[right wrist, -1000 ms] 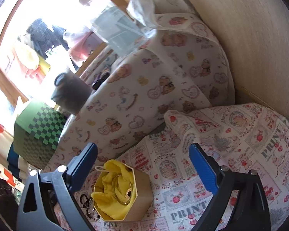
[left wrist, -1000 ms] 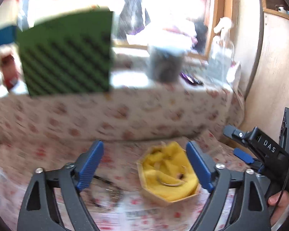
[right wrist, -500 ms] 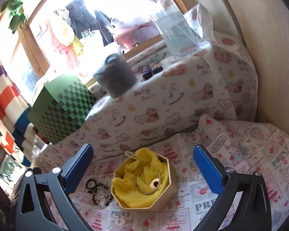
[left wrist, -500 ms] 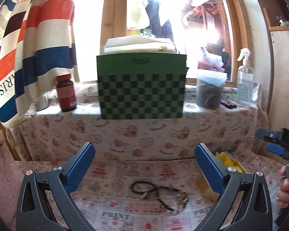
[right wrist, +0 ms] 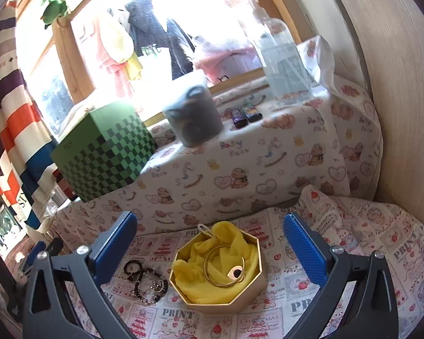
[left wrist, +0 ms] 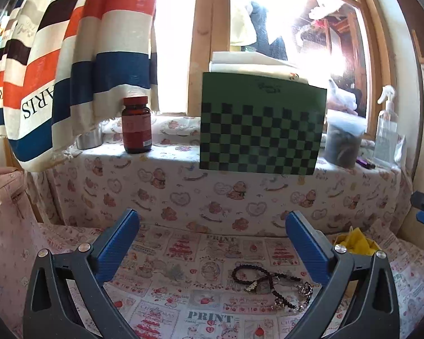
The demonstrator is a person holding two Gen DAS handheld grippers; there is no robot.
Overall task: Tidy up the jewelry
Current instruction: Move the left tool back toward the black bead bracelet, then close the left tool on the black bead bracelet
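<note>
In the left wrist view, the left tool (left wrist: 212, 243) is standing fully open and gripping nothing; the dark beaded jewelry (left wrist: 271, 285) is lying on the printed cloth surface (left wrist: 183, 254), nearer the right finger. In the right wrist view, the right tool (right wrist: 210, 245) is likewise standing wide open and empty, framing the gold octagonal box (right wrist: 226, 296), which is holding yellow fabric (right wrist: 195, 276) and a gold bangle (right wrist: 226, 265); the beaded jewelry (right wrist: 147, 281) is lying just beside the box.

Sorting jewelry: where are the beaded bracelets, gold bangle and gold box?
beaded bracelets (left wrist: 271, 286), left wrist view, middle of the tangle
gold bangle (right wrist: 212, 265), right wrist view, left band
gold box (right wrist: 257, 254), right wrist view, right rim
</note>
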